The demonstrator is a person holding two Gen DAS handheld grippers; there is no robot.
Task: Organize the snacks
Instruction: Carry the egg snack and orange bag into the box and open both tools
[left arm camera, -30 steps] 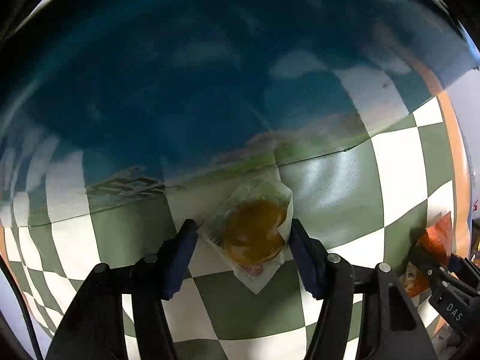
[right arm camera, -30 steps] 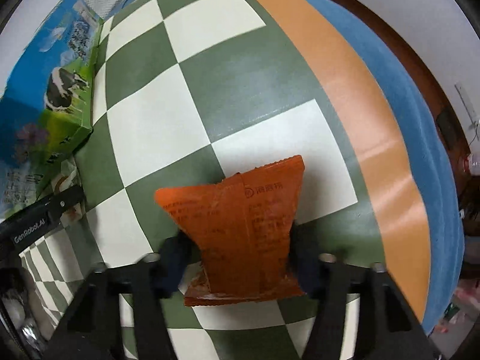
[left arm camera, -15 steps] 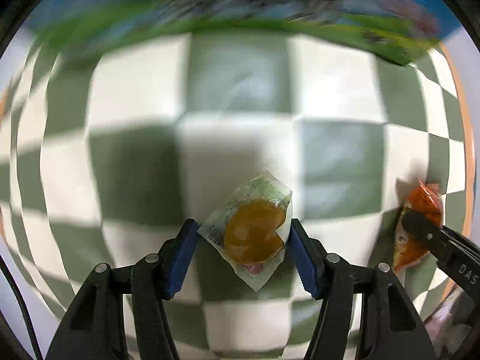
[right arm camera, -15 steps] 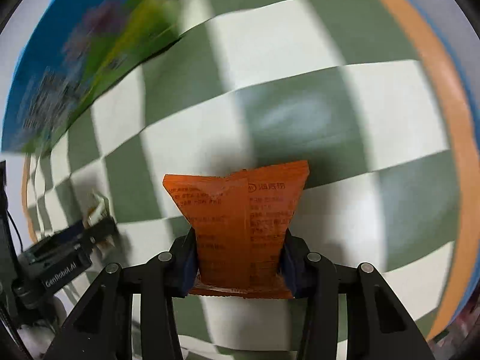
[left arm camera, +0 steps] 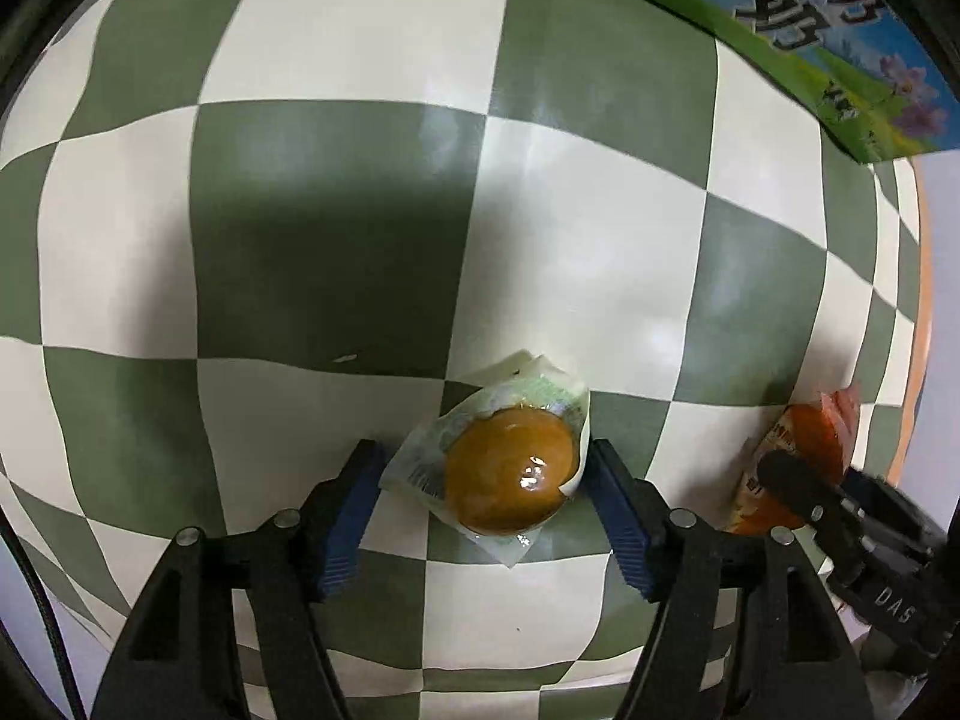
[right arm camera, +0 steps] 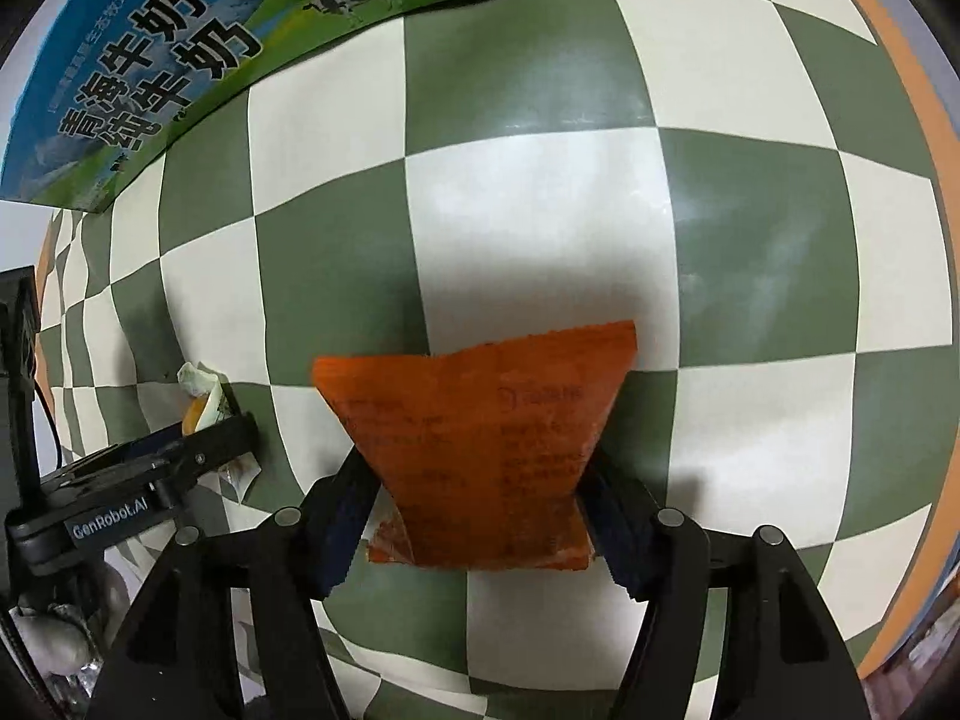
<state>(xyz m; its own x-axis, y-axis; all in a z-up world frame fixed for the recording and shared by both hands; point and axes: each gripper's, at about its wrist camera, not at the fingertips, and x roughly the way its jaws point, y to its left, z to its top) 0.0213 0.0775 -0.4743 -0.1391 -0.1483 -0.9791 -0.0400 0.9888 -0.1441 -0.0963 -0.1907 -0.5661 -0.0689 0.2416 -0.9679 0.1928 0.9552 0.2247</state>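
Both grippers are loaded up. Left gripper [left arm camera: 483,474] has its blue-padded fingers pinched on a clear crinkly plastic packet with a round glossy brown snack inside [left arm camera: 504,468], and the right gripper [right arm camera: 477,480] is clamped on a flat orange foil-look sachet with dark fine print [right arm camera: 486,444], squeezed in at its lower sides so the top flares wider. They hang side by side over a shiny green-and-white checkered tablecloth [left arm camera: 336,240], which looks smooth like vinyl. Plenty of bare cloth ahead of both. At the far edge sits a blue-and-green printed milk carton box with cows on it [right arm camera: 150,72]. An orange border strip [right arm camera: 936,138] runs along the cloth's right side.
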